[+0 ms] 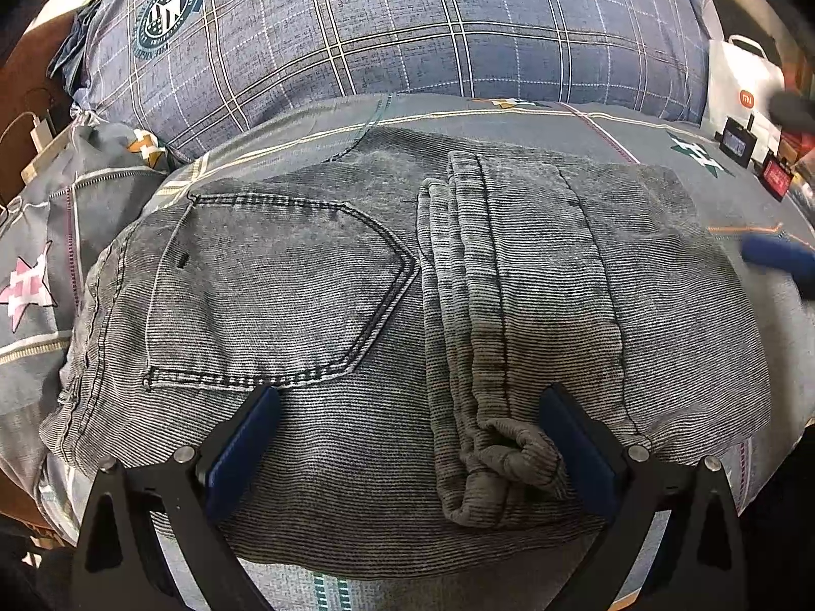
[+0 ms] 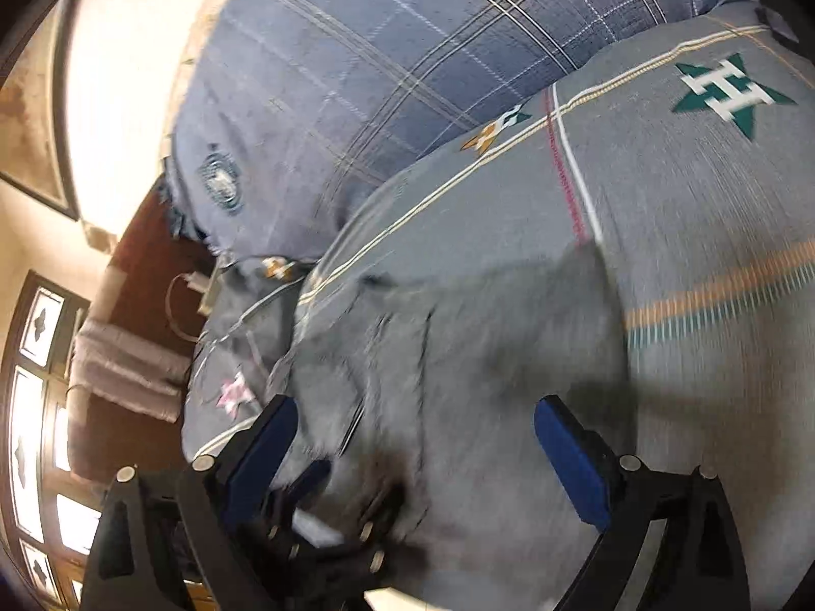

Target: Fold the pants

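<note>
Plainly, the pants (image 1: 356, 305) lay folded into a compact rectangle on the grey bedsheet (image 1: 662, 137), just in front of a plaid pillow (image 1: 382, 25). Back pocket (image 1: 275, 285) faced up on the left half; the leg ends, hems (image 1: 468, 275) stacked in several ridges, were laid across the right half. That overlap read as a lengthwise fold followed by a fold of the legs toward the waist.

Left gripper (image 1: 407, 438) hovered low over the near edge of the bundle, jaws spread wide, nothing between them. One finger sat by the pocket's lower seam, the other beside the bunched hem end (image 1: 509, 458). Whether the pads touched cloth could not be told. Placement suggested it was there to press or tidy that lumpy hem, or was simply letting go.

Right gripper (image 2: 412, 438) was also spread apart and empty. Its view was heavily motion-blurred, tilted, looking over the right side of the pants (image 2: 433, 356) and open sheet beyond. In the left view a blue fingertip (image 1: 774, 254) showed at the far right edge, off the cloth.

Judgement: fold looked essentially complete; only the loose hem roll at the near edge seemed worth flattening. A white bag (image 1: 738, 86) stood beyond the bed's right side.
</note>
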The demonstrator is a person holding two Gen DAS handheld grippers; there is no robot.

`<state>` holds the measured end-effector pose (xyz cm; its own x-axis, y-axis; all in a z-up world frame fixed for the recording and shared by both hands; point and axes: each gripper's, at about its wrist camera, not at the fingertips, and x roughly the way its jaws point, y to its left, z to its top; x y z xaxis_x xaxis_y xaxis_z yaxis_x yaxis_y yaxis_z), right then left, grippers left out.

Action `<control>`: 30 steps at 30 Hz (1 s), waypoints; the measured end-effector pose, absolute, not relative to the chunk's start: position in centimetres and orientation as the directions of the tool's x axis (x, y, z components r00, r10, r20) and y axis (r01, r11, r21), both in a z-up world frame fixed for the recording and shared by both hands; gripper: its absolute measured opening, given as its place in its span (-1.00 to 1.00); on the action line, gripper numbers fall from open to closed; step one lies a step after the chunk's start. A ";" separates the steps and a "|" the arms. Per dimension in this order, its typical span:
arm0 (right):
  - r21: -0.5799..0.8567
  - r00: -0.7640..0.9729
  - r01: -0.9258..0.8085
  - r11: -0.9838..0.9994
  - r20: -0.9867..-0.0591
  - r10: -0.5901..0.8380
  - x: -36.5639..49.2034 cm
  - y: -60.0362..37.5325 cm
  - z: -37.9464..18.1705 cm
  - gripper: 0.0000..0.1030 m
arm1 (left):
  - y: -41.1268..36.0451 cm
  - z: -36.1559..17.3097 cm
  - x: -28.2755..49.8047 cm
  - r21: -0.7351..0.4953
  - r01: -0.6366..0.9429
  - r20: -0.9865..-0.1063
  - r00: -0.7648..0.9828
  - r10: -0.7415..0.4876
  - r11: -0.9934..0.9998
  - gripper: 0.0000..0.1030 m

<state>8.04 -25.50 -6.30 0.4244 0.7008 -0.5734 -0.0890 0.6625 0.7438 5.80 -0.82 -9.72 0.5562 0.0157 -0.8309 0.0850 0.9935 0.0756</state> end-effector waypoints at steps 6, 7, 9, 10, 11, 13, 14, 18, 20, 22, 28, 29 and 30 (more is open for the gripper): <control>0.682 0.405 -0.029 0.730 -0.660 0.633 5.1 -25.7 -10.7 0.84 | -0.7 -9.8 5.6 0.068 0.087 -0.825 0.565 0.006 0.994 0.98; 0.684 0.410 -0.016 0.729 -0.661 0.629 4.8 -25.7 -10.0 0.84 | -0.6 -9.8 5.6 0.064 0.091 -0.825 0.565 0.002 0.994 0.98; 0.678 0.435 -0.046 0.733 -0.647 0.626 4.3 -25.5 -8.4 0.84 | -0.6 -9.8 5.6 0.058 0.088 -0.827 0.563 -0.002 0.994 0.98; 0.669 0.462 -0.069 0.740 -0.636 0.618 3.7 -25.3 -7.5 0.84 | -0.6 -9.8 5.6 0.058 0.088 -0.827 0.563 -0.002 0.994 0.98; 0.668 0.475 -0.080 0.740 -0.627 0.617 3.2 -25.3 -7.2 0.85 | -0.5 -9.8 5.6 0.057 0.090 -0.826 0.563 -0.004 0.994 0.98; 0.681 0.461 -0.077 0.728 -0.623 0.632 2.6 -25.5 -8.1 0.85 | -0.5 -9.8 5.6 0.054 0.090 -0.826 0.563 -0.006 0.994 0.98; 0.678 0.428 -0.041 0.734 -0.652 0.626 2.9 -25.3 -9.7 0.85 | -0.6 -9.8 5.6 0.050 0.092 -0.827 0.562 -0.010 0.994 0.98; 0.687 0.412 -0.009 0.727 -0.660 0.629 2.8 -26.0 -10.2 0.85 | -0.5 -9.8 5.5 0.045 0.093 -0.825 0.566 -0.015 0.995 0.99; 0.681 0.447 -0.047 0.731 -0.640 0.625 2.4 -25.8 -8.6 0.85 | -0.6 -9.7 5.5 0.045 0.092 -0.825 0.566 -0.015 0.995 0.99; 0.677 0.447 -0.086 0.731 -0.629 0.636 2.1 -25.4 -8.2 0.85 | -0.5 -9.7 5.5 0.042 0.093 -0.823 0.568 -0.018 0.995 0.99; 0.674 0.386 -0.044 0.737 -0.669 0.635 2.7 -24.7 -10.4 0.84 | -0.5 -9.8 5.4 0.040 0.095 -0.819 0.574 -0.022 0.995 1.00; 0.673 0.396 -0.056 0.737 -0.663 0.636 3.1 -24.7 -9.5 0.84 | -0.5 -9.7 5.4 0.041 0.094 -0.819 0.574 -0.021 0.995 1.00; 0.668 0.411 -0.076 0.740 -0.655 0.634 3.5 -24.7 -8.6 0.84 | -0.4 -9.7 5.4 0.042 0.093 -0.819 0.573 -0.019 0.995 1.00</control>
